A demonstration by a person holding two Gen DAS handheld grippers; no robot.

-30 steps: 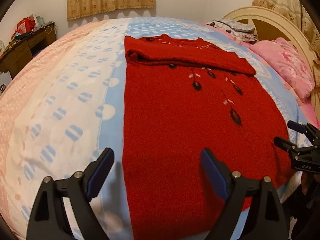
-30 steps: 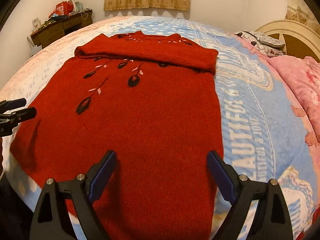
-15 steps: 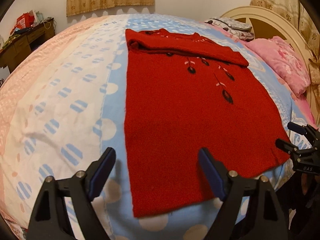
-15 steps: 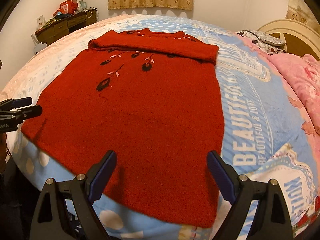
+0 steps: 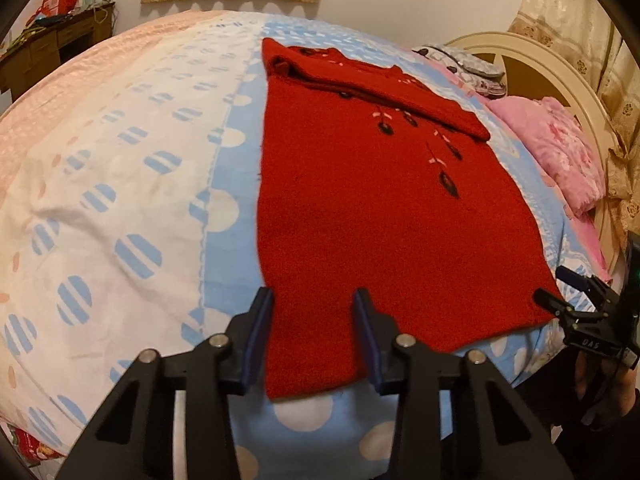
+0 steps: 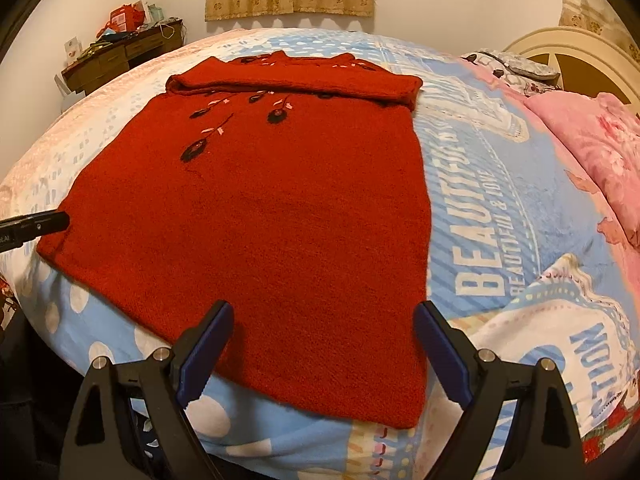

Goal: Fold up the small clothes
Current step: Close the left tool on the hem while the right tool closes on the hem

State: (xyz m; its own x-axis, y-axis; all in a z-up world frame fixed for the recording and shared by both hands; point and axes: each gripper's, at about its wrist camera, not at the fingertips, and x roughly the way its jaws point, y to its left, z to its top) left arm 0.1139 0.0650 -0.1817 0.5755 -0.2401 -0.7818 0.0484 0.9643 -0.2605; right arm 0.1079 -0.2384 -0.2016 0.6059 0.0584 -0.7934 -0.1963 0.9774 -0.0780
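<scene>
Red sweater (image 5: 360, 240) lies flat on the bed (image 5: 120, 200), sleeves folded across its top. Left gripper (image 5: 314, 312) has just been closing around the near-left hem corner, not pinching yet. Right gripper (image 6: 324, 332) spread over the near-right corner. Both should bite hem evenly before lifting.

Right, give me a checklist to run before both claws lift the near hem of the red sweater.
1. Sleeves folded in across the chest of the red sweater: ok.
2. Body lying flat on the bedspread: ok, no big wrinkles.
3. Left claw on its hem corner: cannot tell; its jaws have just been closing with the corner between them, but no pinch shows yet.
4. Right claw on its hem corner: not ok; wide open, hem between the fingers, not gripped.
5. Both claws level along the hem: cannot tell.
6. Fold path toward the collar free of clutter: ok.
</scene>
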